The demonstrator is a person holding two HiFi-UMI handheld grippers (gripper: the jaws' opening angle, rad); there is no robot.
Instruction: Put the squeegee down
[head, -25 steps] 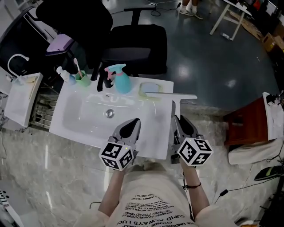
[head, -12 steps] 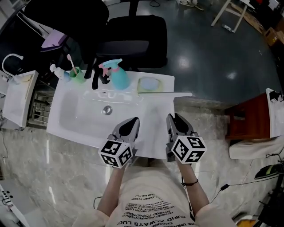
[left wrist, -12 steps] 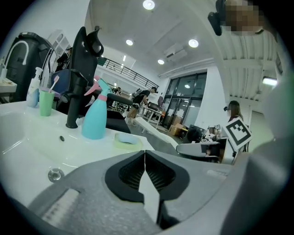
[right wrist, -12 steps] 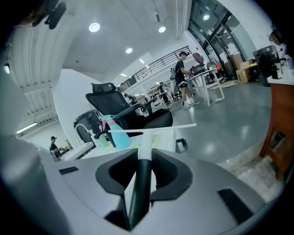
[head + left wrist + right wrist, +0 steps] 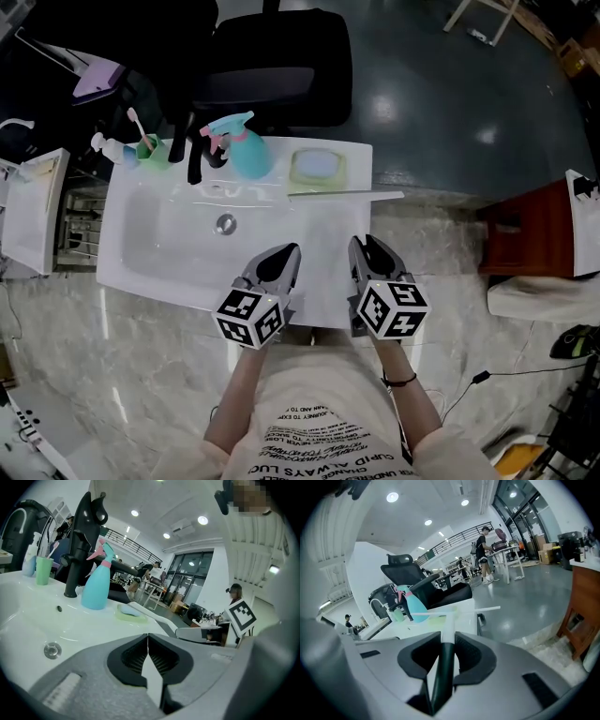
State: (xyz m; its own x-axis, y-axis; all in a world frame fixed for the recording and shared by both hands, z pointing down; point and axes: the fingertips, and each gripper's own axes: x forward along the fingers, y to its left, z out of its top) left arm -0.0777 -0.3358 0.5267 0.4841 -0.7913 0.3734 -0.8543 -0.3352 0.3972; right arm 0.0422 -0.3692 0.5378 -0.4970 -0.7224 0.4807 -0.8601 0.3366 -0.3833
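The squeegee [image 5: 343, 195] has a long white blade that stretches across the sink's right back corner, just in front of the soap dish. Its handle runs back to my right gripper [image 5: 362, 247], which is shut on it. In the right gripper view the handle [image 5: 449, 631], white above and dark green below, is pinched between the pads, and the blade crosses ahead. I cannot tell whether the blade touches the sink top. My left gripper [image 5: 280, 256] hovers over the sink's front right part, shut and empty [image 5: 148, 641].
On the back of the white sink [image 5: 141, 267] stand a teal spray bottle [image 5: 246, 150], a black faucet [image 5: 195, 155], a green toothbrush cup [image 5: 148, 147] and a green soap dish [image 5: 317, 168]. A black office chair [image 5: 272, 66] is behind, and a red-brown cabinet [image 5: 530, 239] to the right.
Both grippers have sunk a little toward the sink top, and the squeegee has come down with the right one. Neither gripper's jaws have changed.
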